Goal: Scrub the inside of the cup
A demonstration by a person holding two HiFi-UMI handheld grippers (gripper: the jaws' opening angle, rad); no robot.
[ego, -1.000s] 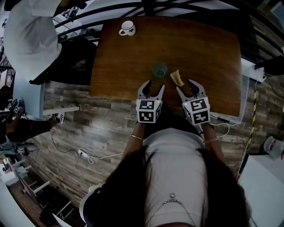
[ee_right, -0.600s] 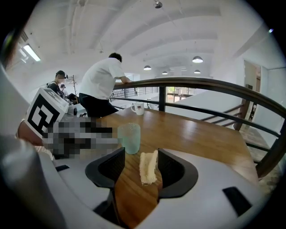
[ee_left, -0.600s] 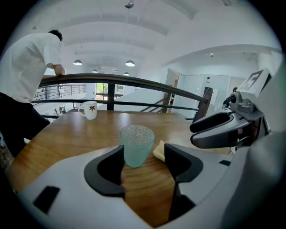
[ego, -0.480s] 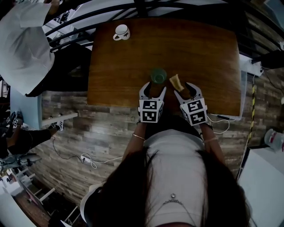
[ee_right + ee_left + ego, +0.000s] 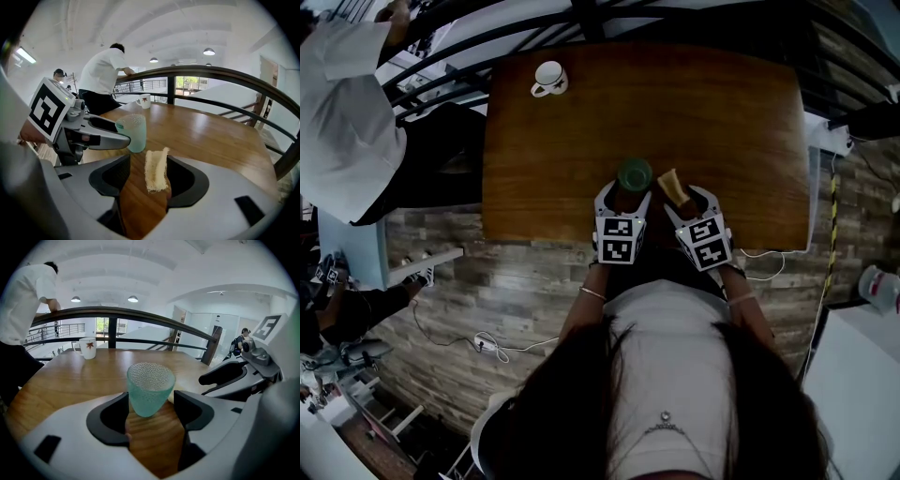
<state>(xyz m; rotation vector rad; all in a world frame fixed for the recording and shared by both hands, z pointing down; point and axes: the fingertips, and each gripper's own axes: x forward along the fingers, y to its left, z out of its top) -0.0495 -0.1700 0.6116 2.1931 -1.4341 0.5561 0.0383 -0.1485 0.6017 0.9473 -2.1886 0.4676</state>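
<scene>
A textured green cup (image 5: 635,173) stands upright near the wooden table's (image 5: 722,103) front edge. In the left gripper view the cup (image 5: 150,387) stands between the tips of my left gripper (image 5: 151,405), whose jaws have just been opening and do not press on it. A pale loofah sponge (image 5: 673,186) lies just right of the cup. It (image 5: 156,168) stands on edge between the jaws of my right gripper (image 5: 147,172), which have also just been opening and stand wide. Both grippers (image 5: 622,194) (image 5: 692,201) reach in side by side from the near edge.
A white mug (image 5: 548,78) with a red mark stands at the table's far left corner. A person in a white shirt (image 5: 347,112) leans on the dark railing (image 5: 140,312) behind the table. Cables lie on the floor at left and right.
Both grippers have moved forward and down over the table's near edge. The left jaws now flank the cup and the right jaws flank the sponge. Both pairs of jaws stand wider.
</scene>
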